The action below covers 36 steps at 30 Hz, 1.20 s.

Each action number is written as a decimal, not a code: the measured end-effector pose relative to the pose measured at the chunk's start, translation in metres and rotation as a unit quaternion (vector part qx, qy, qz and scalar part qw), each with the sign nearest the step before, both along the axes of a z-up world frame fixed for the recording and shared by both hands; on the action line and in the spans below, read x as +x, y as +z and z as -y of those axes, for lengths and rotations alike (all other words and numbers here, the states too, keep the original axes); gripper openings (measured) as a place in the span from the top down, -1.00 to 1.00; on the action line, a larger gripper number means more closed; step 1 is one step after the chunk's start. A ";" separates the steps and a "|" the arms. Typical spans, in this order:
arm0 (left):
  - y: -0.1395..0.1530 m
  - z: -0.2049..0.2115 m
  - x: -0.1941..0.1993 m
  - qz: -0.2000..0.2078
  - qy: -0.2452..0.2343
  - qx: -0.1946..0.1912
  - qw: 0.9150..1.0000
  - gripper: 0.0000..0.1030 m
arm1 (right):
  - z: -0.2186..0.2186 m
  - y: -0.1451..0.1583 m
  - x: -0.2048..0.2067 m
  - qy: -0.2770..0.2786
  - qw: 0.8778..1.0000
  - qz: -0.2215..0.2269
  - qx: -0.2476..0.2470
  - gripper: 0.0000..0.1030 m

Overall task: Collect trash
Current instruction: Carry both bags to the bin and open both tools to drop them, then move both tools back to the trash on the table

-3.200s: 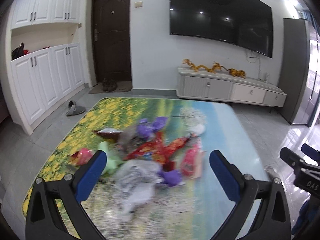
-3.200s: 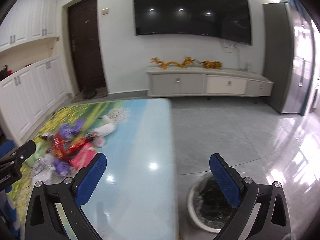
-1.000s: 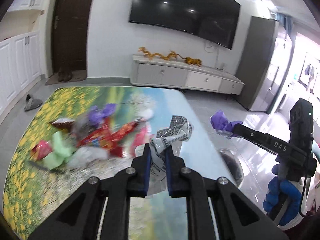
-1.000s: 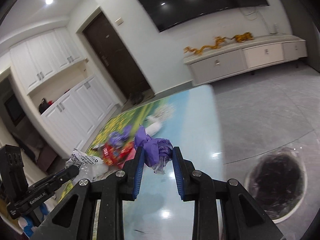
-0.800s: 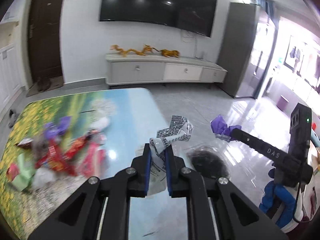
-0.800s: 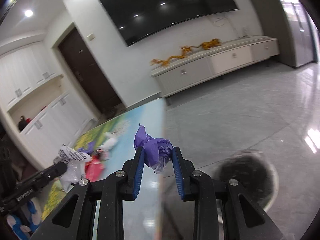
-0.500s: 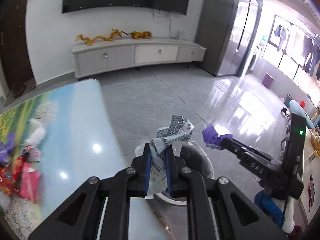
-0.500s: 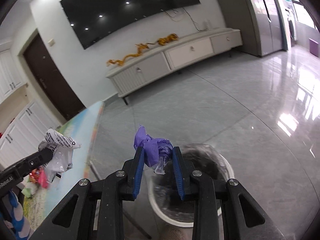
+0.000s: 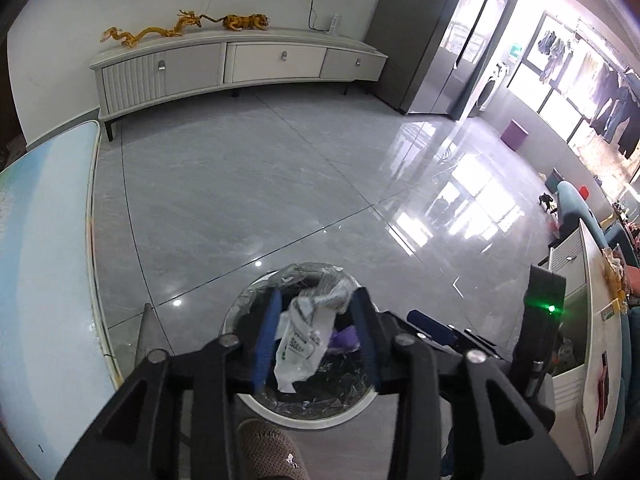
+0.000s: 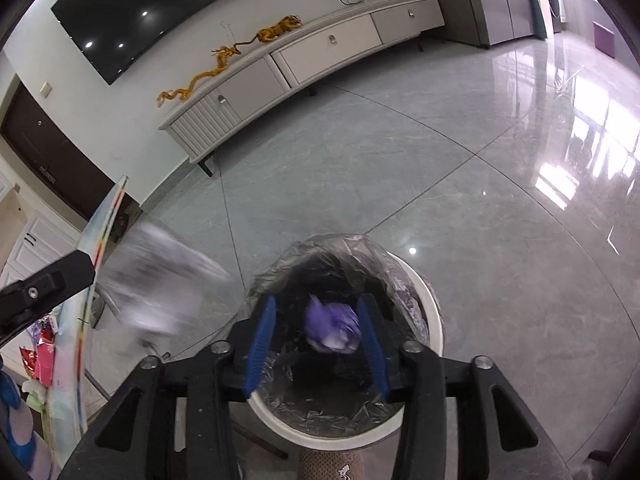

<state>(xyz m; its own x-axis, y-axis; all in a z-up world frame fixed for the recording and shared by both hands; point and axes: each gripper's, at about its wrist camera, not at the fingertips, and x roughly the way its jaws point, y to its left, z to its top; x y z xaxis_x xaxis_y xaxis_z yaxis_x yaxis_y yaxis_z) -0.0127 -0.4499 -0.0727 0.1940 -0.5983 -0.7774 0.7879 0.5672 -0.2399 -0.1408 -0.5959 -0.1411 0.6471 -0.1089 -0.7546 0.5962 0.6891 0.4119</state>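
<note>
Both grippers are held over the bin (image 9: 304, 414), which is lined with a clear bag and stands on the floor beside the surface (image 9: 40, 280). The jaws of the left gripper (image 9: 316, 336) are parted, with the white wrapper (image 9: 306, 340) seen loose between them. The jaws of the right gripper (image 10: 316, 344) are likewise parted, and the purple wrapper (image 10: 332, 326) is seen blurred between them above the bin's mouth.
</note>
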 end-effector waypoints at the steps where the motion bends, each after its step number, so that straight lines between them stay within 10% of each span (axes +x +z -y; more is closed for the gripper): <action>1: 0.000 0.001 0.001 -0.001 0.001 -0.001 1.000 0.00 | 0.001 -0.002 -0.002 -0.001 1.000 -0.002 0.001 0.14; 19: 0.028 -0.033 -0.008 0.024 0.022 -0.023 0.999 -0.01 | 0.000 0.027 -0.003 -0.011 1.000 0.017 -0.024 0.11; 36: 0.079 -0.170 0.003 0.073 0.124 -0.067 0.987 -0.06 | -0.076 0.097 0.026 0.049 0.993 0.064 -0.088 -0.05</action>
<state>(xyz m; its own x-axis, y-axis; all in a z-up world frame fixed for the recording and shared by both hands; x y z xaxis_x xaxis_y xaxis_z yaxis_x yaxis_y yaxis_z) -0.0099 -0.2803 0.0067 0.4506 -0.6139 -0.6481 0.6610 0.7174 -0.2200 -0.1146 -0.5195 -0.0441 0.7507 -0.1627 -0.6403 0.4730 0.8091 0.3488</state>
